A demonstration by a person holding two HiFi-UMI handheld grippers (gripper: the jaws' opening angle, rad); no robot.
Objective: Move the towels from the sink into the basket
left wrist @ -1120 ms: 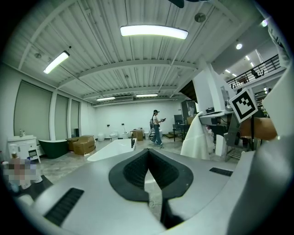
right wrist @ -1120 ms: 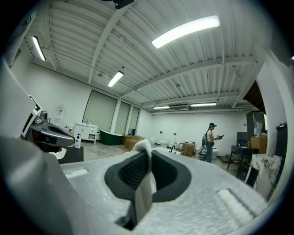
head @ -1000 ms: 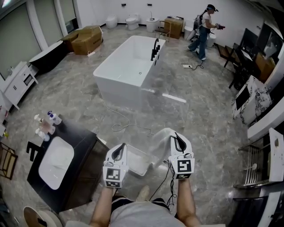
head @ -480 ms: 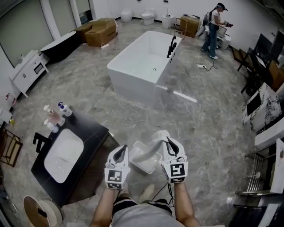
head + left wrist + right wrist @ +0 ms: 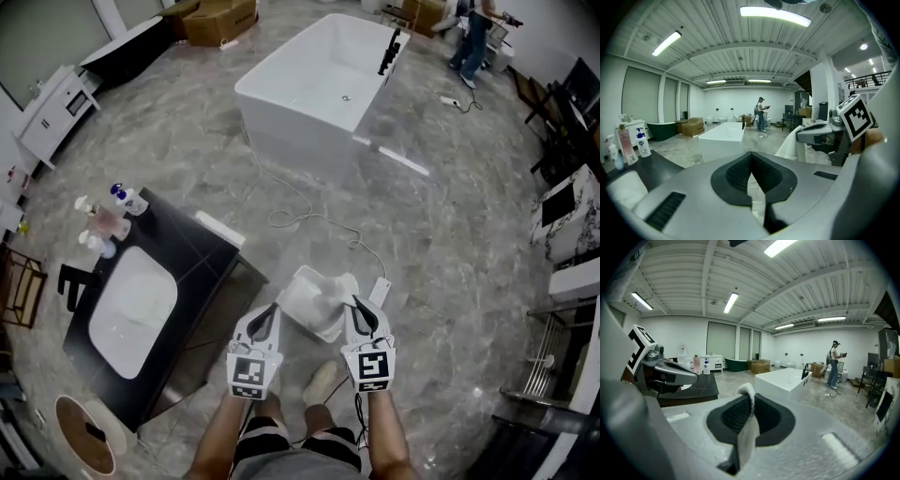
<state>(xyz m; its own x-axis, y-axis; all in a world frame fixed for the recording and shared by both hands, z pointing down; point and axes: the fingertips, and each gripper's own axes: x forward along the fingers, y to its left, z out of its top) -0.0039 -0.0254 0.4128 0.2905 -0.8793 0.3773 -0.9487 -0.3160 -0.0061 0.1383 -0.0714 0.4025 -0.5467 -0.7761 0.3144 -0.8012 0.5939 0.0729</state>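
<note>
Soft, light, floppy towel (image 5: pixel 309 298) pinched by one edge in right tool (image 5: pixel 749 393), hanging over basket (image 5: pixel 328 334); probably best gripped at a fold; left tool (image 5: pixel 750 155) pressed together, empty.

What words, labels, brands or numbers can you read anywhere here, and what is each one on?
No text here can be read.
Bottles: labels too blurred to read.
Boxes: any print too small to read.
Marker cubes: black-and-white square patterns only, no letters or numbers.
</note>
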